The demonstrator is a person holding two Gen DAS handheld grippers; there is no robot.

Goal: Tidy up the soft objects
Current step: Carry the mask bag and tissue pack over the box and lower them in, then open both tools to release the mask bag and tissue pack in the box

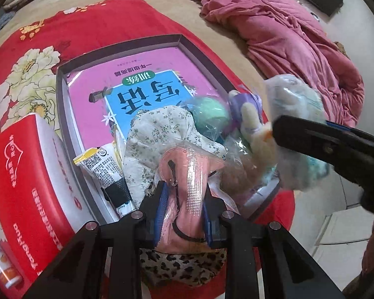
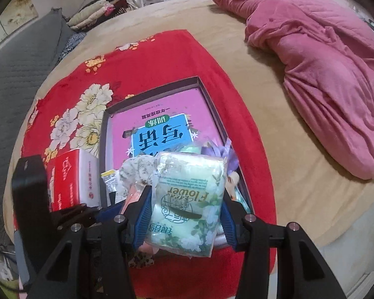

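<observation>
My left gripper (image 1: 185,199) is shut on a pink face mask (image 1: 189,172) in a clear wrapper, low over the near end of a shallow grey box (image 1: 62,94). My right gripper (image 2: 187,195) is shut on a pale green pack of tissues (image 2: 187,224) printed with flowers, just above the same end of the box (image 2: 104,134). Inside the box lie a pink and blue book (image 1: 147,92), a floral cloth piece (image 1: 162,134), a green ball (image 1: 209,114), a purple plush toy (image 1: 246,104) and a yellow-capped tube (image 1: 104,164). A leopard-print fabric (image 1: 182,264) lies under my left gripper.
The box sits on a red flowered cloth (image 2: 162,57) spread over a tan bed. A red tissue carton (image 1: 25,189) stands left of the box, with a small bottle (image 1: 0,261) beside it. A crumpled pink quilt (image 2: 324,74) fills the right; a grey cushion (image 2: 20,87) lies left.
</observation>
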